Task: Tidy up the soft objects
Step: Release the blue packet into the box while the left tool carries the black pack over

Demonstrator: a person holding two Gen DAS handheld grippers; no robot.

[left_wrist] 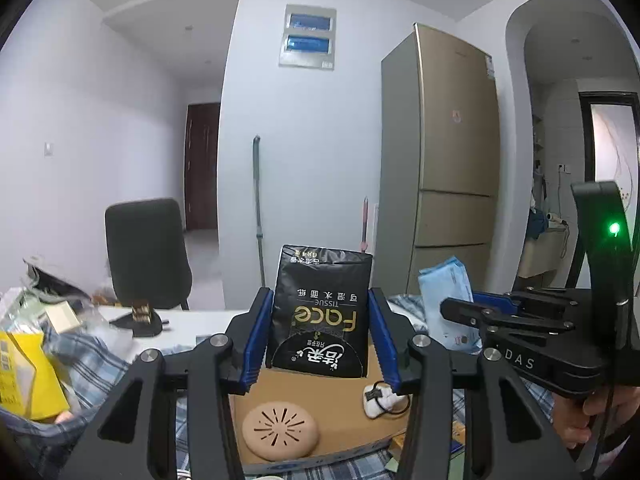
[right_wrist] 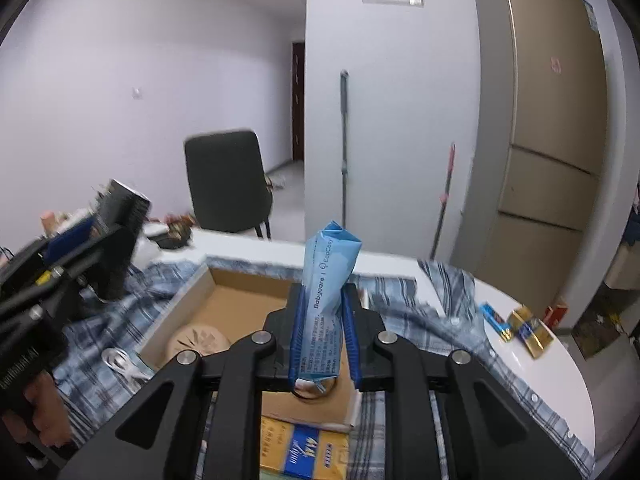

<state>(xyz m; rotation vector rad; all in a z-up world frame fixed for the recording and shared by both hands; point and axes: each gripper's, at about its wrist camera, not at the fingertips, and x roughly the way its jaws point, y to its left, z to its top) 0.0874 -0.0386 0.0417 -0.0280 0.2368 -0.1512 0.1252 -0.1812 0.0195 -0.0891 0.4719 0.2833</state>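
Observation:
My left gripper [left_wrist: 320,314] is shut on a black tissue pack [left_wrist: 320,312] marked "Face", held upright above an open cardboard box [left_wrist: 344,412]. My right gripper [right_wrist: 322,320] is shut on a light blue Babycare wipes pack [right_wrist: 326,292], held upright over the same box [right_wrist: 244,300]. The blue pack also shows at the right of the left wrist view [left_wrist: 446,300]. A round tan pad [left_wrist: 280,432] and a white charger with a cable [left_wrist: 378,398] lie in the box. The left gripper with the black pack shows at the left of the right wrist view [right_wrist: 116,216].
The box sits on a blue plaid cloth [right_wrist: 448,312] over a white table [right_wrist: 540,356]. A yellow pack [left_wrist: 28,376] lies at the left, another yellow and blue pack [right_wrist: 304,448] in front of the box. Gold and blue snack packs [right_wrist: 528,328] lie at the right. A dark chair [right_wrist: 226,180] stands behind.

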